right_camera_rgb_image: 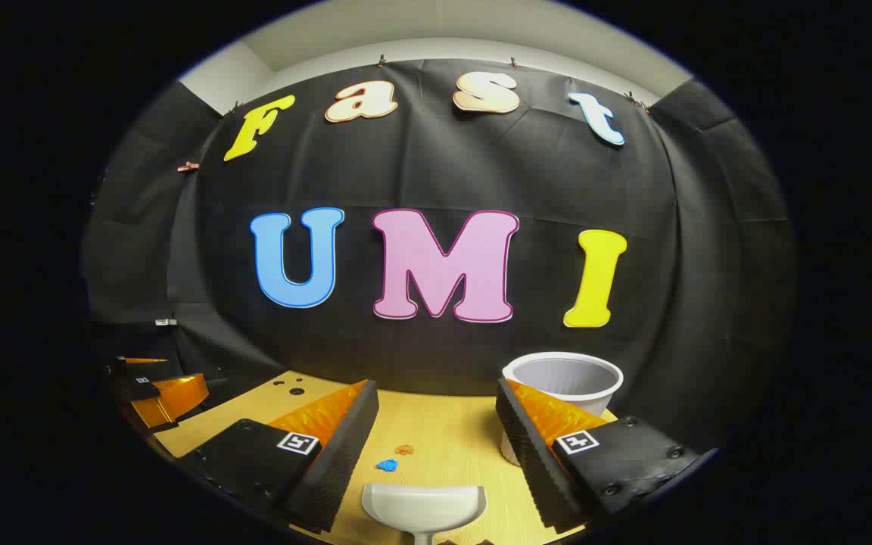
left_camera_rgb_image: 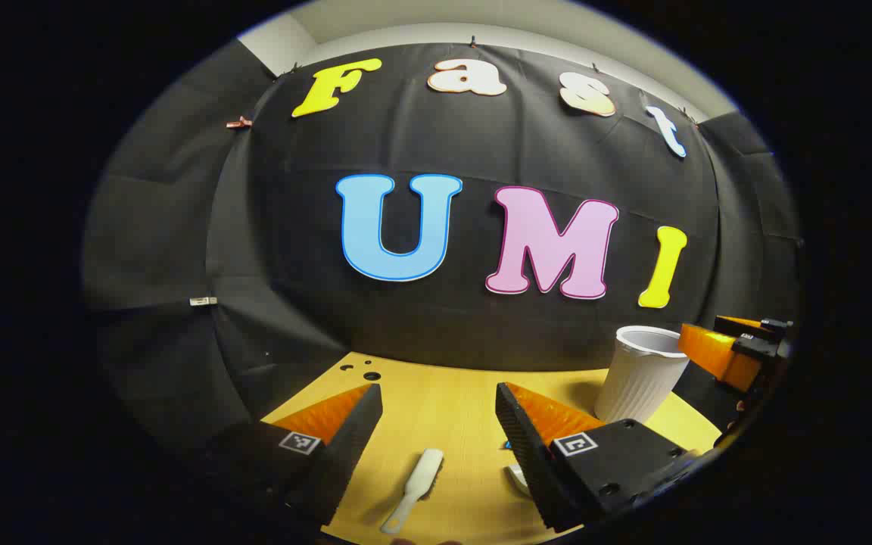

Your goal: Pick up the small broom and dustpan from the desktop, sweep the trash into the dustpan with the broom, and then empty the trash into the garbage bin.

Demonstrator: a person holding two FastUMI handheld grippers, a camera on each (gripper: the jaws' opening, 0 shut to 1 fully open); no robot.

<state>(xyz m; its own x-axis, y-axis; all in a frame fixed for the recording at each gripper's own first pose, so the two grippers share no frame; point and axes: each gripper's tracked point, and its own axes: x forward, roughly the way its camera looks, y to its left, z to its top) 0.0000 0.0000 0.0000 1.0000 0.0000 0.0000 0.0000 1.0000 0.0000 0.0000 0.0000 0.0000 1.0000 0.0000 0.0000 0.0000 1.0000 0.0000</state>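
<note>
Broom (left_camera_rgb_image: pixel 415 488) lies flat on the desk (left_camera_rgb_image: pixel 451 401), low in the left gripper view, right between that gripper's two fingers. Left gripper (left_camera_rgb_image: pixel 436 431) is spread wide, holding nothing, fingers apart from the broom on both sides. Broom's long axis runs near-to-far along the fingers, tilted slightly right: handle end nearest, wider brush end pointing away. So it's dead ahead and below the gap; my read is a straight drop and close across the handle would do it, no turning needed.

Dustpan (right_camera_rgb_image: pixel 424 509) sits at the bottom of the right gripper view, centred between that gripper's fingers, scoop facing away, handle stub toward the camera and cut off at the edge. Right gripper (right_camera_rgb_image: pixel 436 435) also spread wide, empty, not touching the pan. Each tool lies under its own gripper: left is nearer the broom, right nearer the pan.

Just past the pan's lip, trash: a blue scrap (right_camera_rgb_image: pixel 387 465) and an orange scrap (right_camera_rgb_image: pixel 404 449), close together, left of centre.

Further back, the bin (right_camera_rgb_image: pixel 568 378), a white ribbed cup, upright, at the right-hand far side of the desk, partly behind the right finger.

Nothing picked up yet; task looks to be at the first grab.
</note>
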